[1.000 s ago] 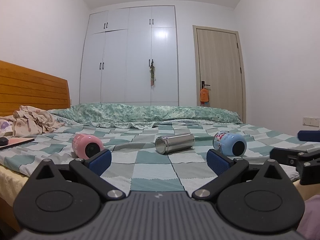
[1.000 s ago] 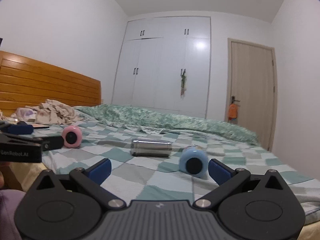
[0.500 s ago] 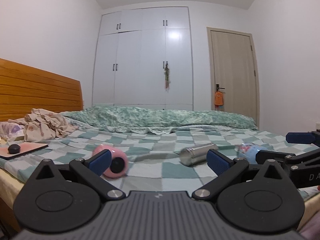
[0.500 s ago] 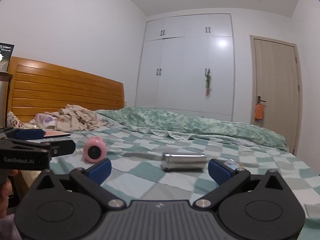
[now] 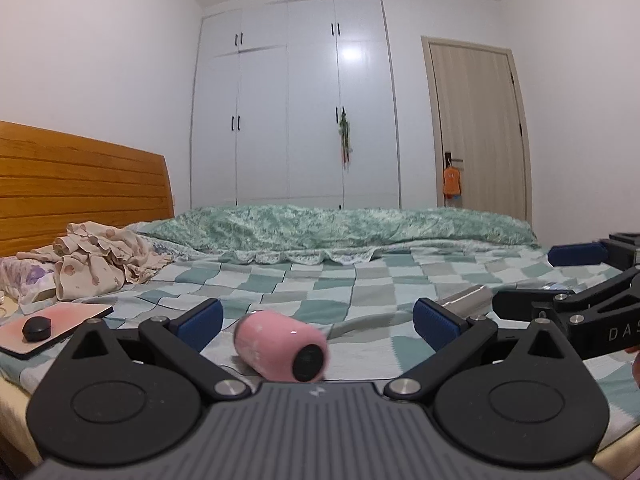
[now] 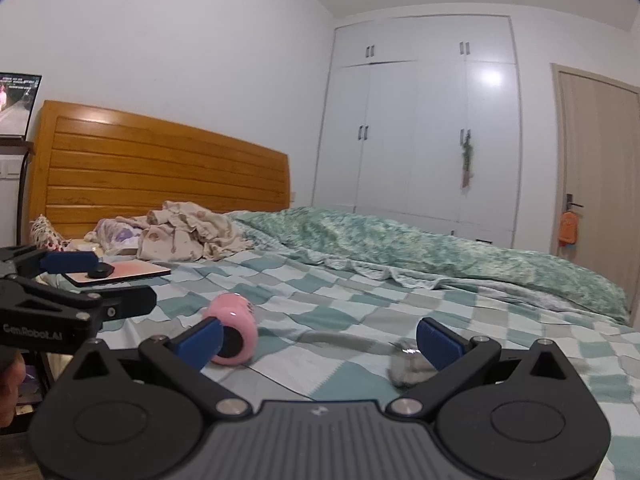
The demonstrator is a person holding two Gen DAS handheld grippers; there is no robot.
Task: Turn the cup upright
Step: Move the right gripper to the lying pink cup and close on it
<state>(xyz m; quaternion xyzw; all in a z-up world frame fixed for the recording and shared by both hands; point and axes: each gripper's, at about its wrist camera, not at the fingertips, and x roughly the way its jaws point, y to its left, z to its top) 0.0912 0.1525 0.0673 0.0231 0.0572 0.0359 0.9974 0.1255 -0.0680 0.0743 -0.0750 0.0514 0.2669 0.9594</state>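
Note:
A pink cup (image 5: 280, 344) lies on its side on the checked bedspread (image 5: 320, 280), its dark end towards me. My left gripper (image 5: 316, 318) is open and the cup lies between its blue pads, untouched. The cup also shows in the right wrist view (image 6: 234, 330), partly behind the left blue pad. My right gripper (image 6: 320, 338) is open and empty. A steel cup (image 5: 464, 300) lies on its side to the right; in the right wrist view it (image 6: 408, 368) is blurred by the right pad. The right gripper shows at the left wrist view's right edge (image 5: 576, 280).
A pink pad with a black puck (image 5: 38, 328) lies at the bed's left edge. Crumpled clothes (image 5: 96, 264) sit by the wooden headboard (image 6: 160, 172). A rolled green quilt (image 5: 340, 226) runs along the far side. The left gripper shows at the left (image 6: 80, 280).
Both grippers have swung left and moved closer to the bed. The pink cup now lies between the left gripper's pads. The blue cup has left both views.

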